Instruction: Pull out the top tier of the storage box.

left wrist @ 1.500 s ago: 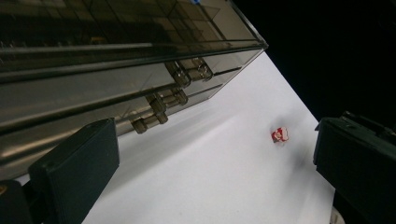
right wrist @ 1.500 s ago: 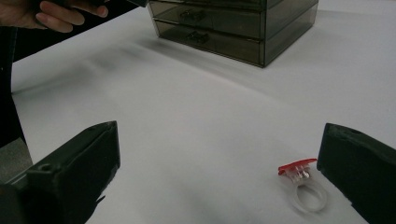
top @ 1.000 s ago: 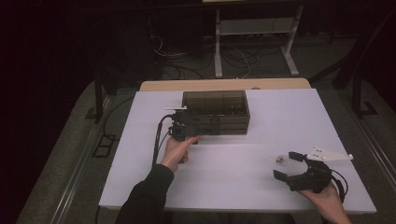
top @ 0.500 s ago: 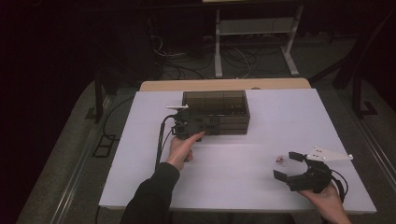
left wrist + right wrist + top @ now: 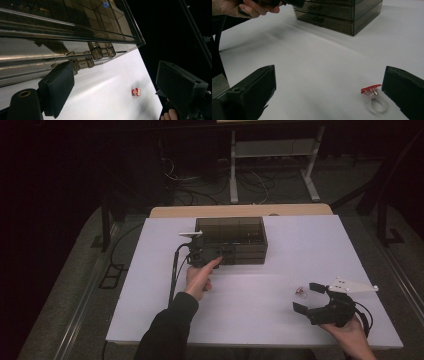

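So the left hand-held gripper (image 5: 200, 254) is up against the front left corner of the smoky plastic drawer box (image 5: 235, 234), which sits toward the far edge of the tabletop (image 5: 150, 285), about mid-width. Its jaws have just been closing a bit but they're wide apart with nothing pinched between them; from the left gripper view the little drawer pulls (image 5: 101, 50) are just past the jaw tips, not touched as far as I can tell.

That box looks like hard, glossy acrylic, so stiff and light. My guess is it'll skate across the smooth white top if you tug a drawer without steadying it. The pulls are small moulded nubs, so that's the spot to pinch, squarely, or the pads will slip off the shiny plastic.

The right hand-held gripper (image 5: 312, 297) is down near the front right corner of the tabletop, resting in the person's hand, jaws spread wide and empty. Just beside it, a touch toward the middle, lies a tiny toy ring (image 5: 374, 98): clear plastic band with a red top, lying on its side. It looks to weigh next to nothing, rigid but probably easy to flick away or crack if squeezed hard. I'd take it across the red top or across the band, gently, since the clear loop is thin and slick.
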Demonstrator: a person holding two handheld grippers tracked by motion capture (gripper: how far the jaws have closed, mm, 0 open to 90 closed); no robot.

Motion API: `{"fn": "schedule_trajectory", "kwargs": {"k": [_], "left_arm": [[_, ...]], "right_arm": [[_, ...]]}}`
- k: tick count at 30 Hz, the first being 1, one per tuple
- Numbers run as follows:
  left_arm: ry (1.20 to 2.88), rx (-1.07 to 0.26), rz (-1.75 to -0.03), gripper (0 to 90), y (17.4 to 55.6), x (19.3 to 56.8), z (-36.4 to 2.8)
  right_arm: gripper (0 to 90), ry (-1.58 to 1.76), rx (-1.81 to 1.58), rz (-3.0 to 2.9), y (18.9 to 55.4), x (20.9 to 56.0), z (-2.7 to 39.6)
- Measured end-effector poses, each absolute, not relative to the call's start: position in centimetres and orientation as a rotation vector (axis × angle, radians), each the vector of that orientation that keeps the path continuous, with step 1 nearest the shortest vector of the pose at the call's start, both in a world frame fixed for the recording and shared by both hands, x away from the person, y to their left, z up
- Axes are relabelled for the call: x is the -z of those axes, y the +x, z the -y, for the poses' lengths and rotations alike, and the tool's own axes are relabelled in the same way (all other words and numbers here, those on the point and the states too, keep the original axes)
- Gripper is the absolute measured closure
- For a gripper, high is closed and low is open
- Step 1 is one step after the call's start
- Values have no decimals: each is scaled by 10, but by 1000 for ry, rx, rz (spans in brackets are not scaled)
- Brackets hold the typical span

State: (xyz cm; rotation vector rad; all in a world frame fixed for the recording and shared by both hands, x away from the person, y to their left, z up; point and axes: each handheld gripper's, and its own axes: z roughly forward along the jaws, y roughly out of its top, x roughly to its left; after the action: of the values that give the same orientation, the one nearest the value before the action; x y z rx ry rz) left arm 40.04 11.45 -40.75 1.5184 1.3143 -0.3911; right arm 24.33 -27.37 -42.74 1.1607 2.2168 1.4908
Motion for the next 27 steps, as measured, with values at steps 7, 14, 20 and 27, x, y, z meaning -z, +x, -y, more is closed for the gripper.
{"fn": "schedule_trajectory", "kwargs": {"k": [7,14,20,27], "left_arm": [[1475,426,-1344,219,402,409,-114],[1425,471,-1362,316,403,415,-115],[1375,508,-1377,408,404,416,-116],[1321,538,-1415,532,405,421,-121]], "right_arm": [[0,1158,-1486,-2220,243,427,273],[0,1155,-1482,-2226,243,428,273],[0,1154,-1480,-2226,243,428,273],[0,1151,-1479,-2229,243,428,273]]}}
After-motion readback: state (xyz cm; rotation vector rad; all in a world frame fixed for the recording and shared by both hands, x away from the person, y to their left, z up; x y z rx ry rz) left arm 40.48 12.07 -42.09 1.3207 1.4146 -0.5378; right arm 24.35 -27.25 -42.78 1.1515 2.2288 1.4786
